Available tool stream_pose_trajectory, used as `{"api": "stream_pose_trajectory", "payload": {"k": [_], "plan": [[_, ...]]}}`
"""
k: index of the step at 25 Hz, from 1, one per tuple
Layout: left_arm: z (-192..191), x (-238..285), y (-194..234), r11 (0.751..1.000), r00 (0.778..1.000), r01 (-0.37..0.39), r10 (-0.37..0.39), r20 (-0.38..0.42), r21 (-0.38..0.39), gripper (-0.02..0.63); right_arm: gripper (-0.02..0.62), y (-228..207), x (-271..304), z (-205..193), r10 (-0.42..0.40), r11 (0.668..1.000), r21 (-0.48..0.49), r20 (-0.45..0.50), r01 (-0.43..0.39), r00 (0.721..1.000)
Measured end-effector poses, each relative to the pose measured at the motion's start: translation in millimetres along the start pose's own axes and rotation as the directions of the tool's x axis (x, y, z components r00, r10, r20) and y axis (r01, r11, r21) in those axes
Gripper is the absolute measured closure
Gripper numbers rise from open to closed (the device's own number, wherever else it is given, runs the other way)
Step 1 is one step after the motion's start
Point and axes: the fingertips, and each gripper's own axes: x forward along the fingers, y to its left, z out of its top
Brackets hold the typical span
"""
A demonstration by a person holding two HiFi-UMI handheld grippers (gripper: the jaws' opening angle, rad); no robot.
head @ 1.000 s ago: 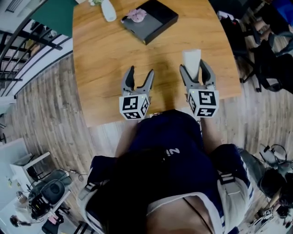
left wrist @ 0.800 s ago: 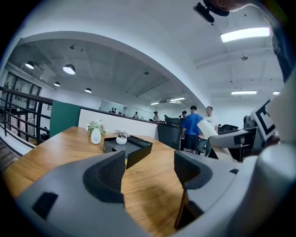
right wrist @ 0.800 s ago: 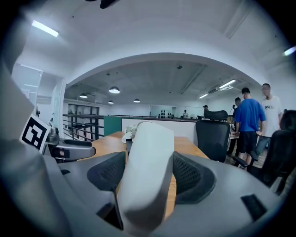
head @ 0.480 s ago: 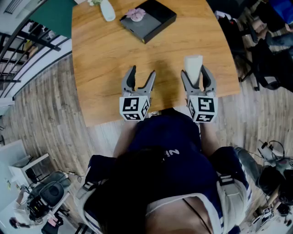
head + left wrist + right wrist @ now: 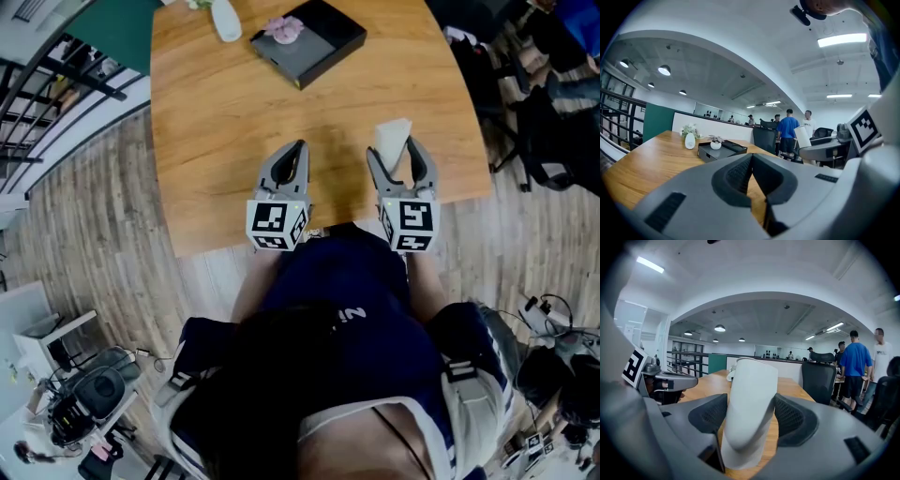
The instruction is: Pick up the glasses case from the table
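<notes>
White, smooth hard-shell glasses case (image 5: pixel 749 408): stands on end, tilted, between the jaws of the right gripper (image 5: pixel 397 157). That puts it at the near right part of the light-brown wooden table (image 5: pixel 225 112), close to the edge by the person.

Right gripper: jaws wide apart but filled by the case. Both ribbed dark pads (image 5: pixel 712 420) sit against its flanks, so this reads as a grip, not a hover. The case's top sticks out past the fingertips. Its lower end sits right at the wood in the right gripper view; can't tell whether it touches or has cleared.

Left gripper (image 5: pixel 294 152): jaws fully together, nothing between them, over bare wood just left of the right one. Idle, not part of the grasp.

Step, as a judgement: grasp made, lift at its start or about to begin.

Next move calls for:
- a straight rise, grip width unchanged
- no wrist roll; the case is already leaning and the shell looks slick, so it could pivot in the pads
- left gripper kept out of the way

Further out: dark grey flat box (image 5: pixel 309 42) with a small pink thing on it, and a white vase (image 5: pixel 225 21), both at the far side, well apart. No obstruction to the lift.
</notes>
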Motion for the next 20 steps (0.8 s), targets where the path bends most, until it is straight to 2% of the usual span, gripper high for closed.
{"api": "stream_pose_trajectory", "payload": {"k": [7, 20], "plan": [[-1.3, 3.0, -6.2, 0.999, 0.999, 0.032, -0.032, -0.011, 0.005, 0.603, 0.273, 0.4, 4.7, 0.0, 0.011, 1.000, -0.003, 0.005, -0.011, 1.000], [-3.8, 7.8, -5.8, 1.000, 1.000, 0.015, -0.015, -0.023, 0.006, 0.603, 0.276, -5.3, 10.1, -3.0, 0.015, 1.000, -0.010, -0.005, -0.015, 1.000]]}}
